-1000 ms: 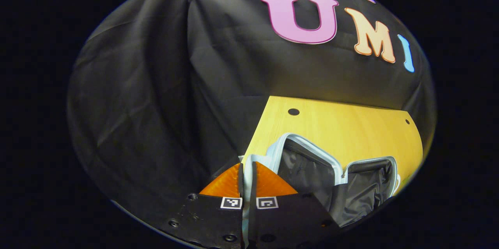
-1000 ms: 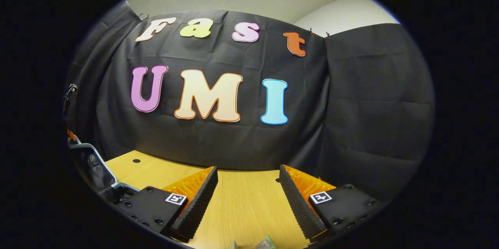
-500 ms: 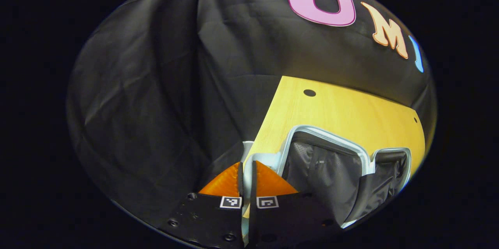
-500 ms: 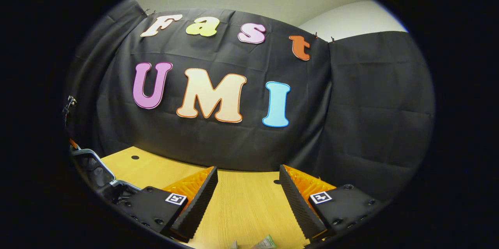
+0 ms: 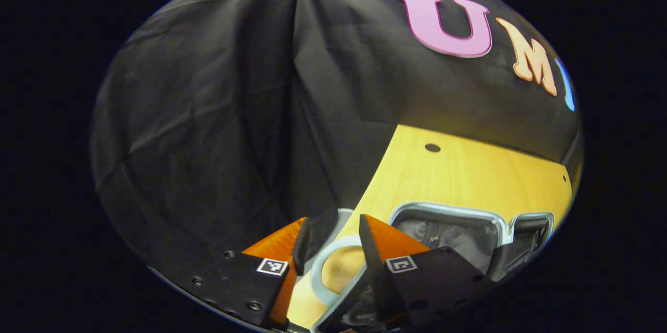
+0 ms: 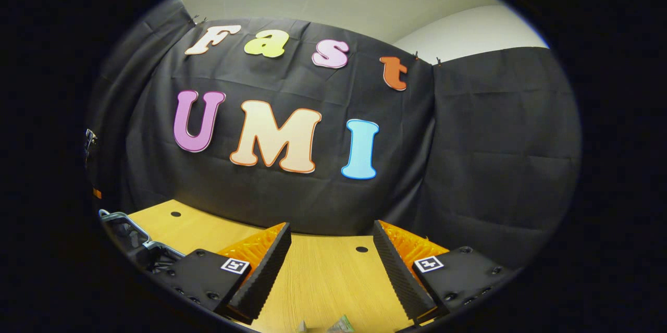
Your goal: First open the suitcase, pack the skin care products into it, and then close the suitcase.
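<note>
The pale blue suitcase (image 5: pixel 448 209) lies open on the wooden table (image 5: pixel 469 171), its dark lining facing up. My left gripper (image 5: pixel 333 222) stands open at the suitcase's near left end. The case's pale loop handle (image 5: pixel 319 275) sits between and below the fingers, and they do not press on it. In the right gripper view the suitcase (image 6: pixel 130 231) shows at the far left edge. My right gripper (image 6: pixel 331 229) is open above bare table, nothing between its fingers. A small greenish packet (image 6: pixel 341 324) peeks in at the bottom edge below it.
Black cloth walls close off the table's back and sides. The tabletop (image 6: pixel 323 275) has small round holes, one of them (image 6: pixel 361 249) just ahead of the right gripper. Bare wood stretches between the suitcase and the right gripper.
My left gripper, earlier shut on the suitcase's pale edge, has opened and let go. The suitcase's halves have settled flatter on the table. The right gripper has barely moved.
</note>
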{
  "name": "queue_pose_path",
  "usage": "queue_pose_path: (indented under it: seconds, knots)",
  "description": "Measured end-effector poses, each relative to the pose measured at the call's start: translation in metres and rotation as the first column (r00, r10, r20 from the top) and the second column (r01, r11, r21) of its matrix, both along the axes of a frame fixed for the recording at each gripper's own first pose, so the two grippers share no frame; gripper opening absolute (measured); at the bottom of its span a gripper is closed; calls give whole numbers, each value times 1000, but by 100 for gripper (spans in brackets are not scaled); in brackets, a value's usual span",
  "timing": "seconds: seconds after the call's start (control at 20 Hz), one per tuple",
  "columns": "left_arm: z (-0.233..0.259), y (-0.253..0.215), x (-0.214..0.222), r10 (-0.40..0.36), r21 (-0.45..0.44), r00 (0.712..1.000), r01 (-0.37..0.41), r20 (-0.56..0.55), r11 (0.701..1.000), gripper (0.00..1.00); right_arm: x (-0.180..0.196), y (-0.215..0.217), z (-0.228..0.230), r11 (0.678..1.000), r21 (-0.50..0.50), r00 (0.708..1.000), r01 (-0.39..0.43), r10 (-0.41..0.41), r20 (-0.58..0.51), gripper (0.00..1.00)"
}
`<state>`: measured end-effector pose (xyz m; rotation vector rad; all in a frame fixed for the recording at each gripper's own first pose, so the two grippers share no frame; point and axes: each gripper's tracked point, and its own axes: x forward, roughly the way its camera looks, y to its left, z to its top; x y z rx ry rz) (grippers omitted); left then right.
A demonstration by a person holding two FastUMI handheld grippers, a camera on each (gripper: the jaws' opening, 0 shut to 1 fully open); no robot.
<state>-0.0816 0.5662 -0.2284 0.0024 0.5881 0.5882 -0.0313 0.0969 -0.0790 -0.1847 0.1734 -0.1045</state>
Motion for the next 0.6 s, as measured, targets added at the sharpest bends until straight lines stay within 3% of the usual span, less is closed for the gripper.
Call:
queue_pose_path:
  seconds: [0.15, 0.2, 0.35, 0.6]
  knots:
    - [50, -21, 7, 19, 59, 989, -27, 145, 998, 69, -1, -4, 14, 999, 43, 999, -24, 22, 46, 100]
    - [67, -35, 9, 15, 72, 982, -29, 190, 997, 80, 0, -8, 17, 998, 54, 998, -30, 26, 61, 100]
    - [127, -82, 17, -35, 134, 953, -5, 300, 991, 84, 1, -29, 29, 995, 95, 995, -30, 21, 97, 100]
    - [197, -200, 47, -204, 199, 886, 130, 417, 971, 89, -5, -66, 35, 989, 143, 992, -29, 12, 122, 98]
